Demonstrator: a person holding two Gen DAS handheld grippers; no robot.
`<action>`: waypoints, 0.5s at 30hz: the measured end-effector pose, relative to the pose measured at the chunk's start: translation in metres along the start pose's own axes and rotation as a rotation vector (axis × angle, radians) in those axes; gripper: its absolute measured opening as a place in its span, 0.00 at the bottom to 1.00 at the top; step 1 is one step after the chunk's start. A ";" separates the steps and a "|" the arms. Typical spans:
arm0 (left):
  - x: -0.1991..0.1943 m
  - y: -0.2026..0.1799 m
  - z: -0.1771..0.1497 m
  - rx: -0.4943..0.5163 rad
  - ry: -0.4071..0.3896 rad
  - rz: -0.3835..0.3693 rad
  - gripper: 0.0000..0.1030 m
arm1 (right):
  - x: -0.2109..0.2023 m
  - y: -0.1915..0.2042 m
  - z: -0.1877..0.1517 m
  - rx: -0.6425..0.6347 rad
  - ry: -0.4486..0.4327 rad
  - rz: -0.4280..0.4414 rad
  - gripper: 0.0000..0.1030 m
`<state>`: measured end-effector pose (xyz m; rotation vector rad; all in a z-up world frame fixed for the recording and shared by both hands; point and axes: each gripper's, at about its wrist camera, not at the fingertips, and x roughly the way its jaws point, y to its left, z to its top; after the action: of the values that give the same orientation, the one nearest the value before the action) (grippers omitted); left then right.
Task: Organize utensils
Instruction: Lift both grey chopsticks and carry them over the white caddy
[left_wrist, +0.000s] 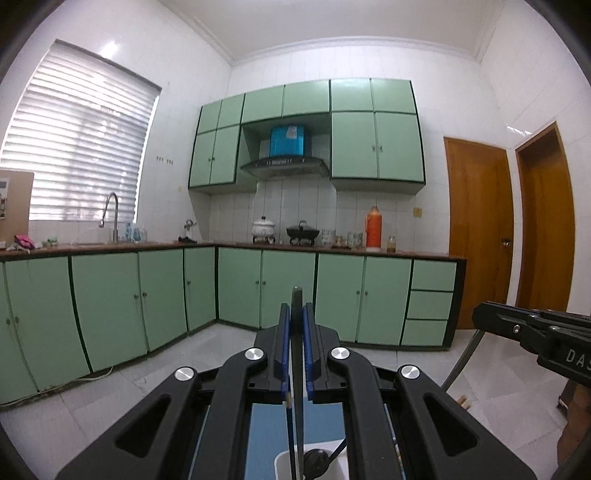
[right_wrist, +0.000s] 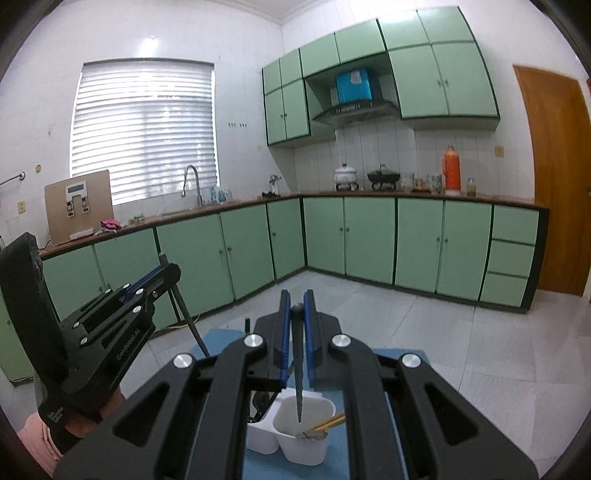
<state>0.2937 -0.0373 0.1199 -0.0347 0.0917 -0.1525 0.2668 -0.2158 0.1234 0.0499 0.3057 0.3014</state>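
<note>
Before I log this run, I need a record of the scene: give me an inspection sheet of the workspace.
Surface: blue mat under the holder.
Job's things: white plastic two-compartment utensil holder with wooden chopsticks and a metal spoon; thin black utensil; second black utensil.
Clutter: nothing seen.
Grippers: right gripper and left gripper, jaws shut on one utensil each.
Cables: white cord along the floor.
Surroundings: green kitchen cabinets, orange flask.

utensils above the holder

the holder (right_wrist: 295, 435) sits on the mat (right_wrist: 218, 341) below both grippers. right gripper (right_wrist: 297, 314) hangs over its right cup; left gripper (right_wrist: 162, 273) is to the left. counter (right_wrist: 369, 194) far behind.
</note>
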 end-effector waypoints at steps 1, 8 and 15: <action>0.004 0.001 -0.005 0.001 0.009 0.001 0.07 | 0.005 -0.001 -0.003 0.004 0.007 0.000 0.06; 0.023 0.004 -0.029 -0.004 0.063 0.001 0.07 | 0.031 -0.002 -0.023 0.015 0.051 0.004 0.06; 0.033 0.009 -0.049 -0.010 0.101 0.008 0.07 | 0.048 0.003 -0.037 0.009 0.074 -0.004 0.06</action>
<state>0.3233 -0.0349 0.0676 -0.0370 0.1939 -0.1456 0.2987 -0.1986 0.0746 0.0467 0.3803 0.2982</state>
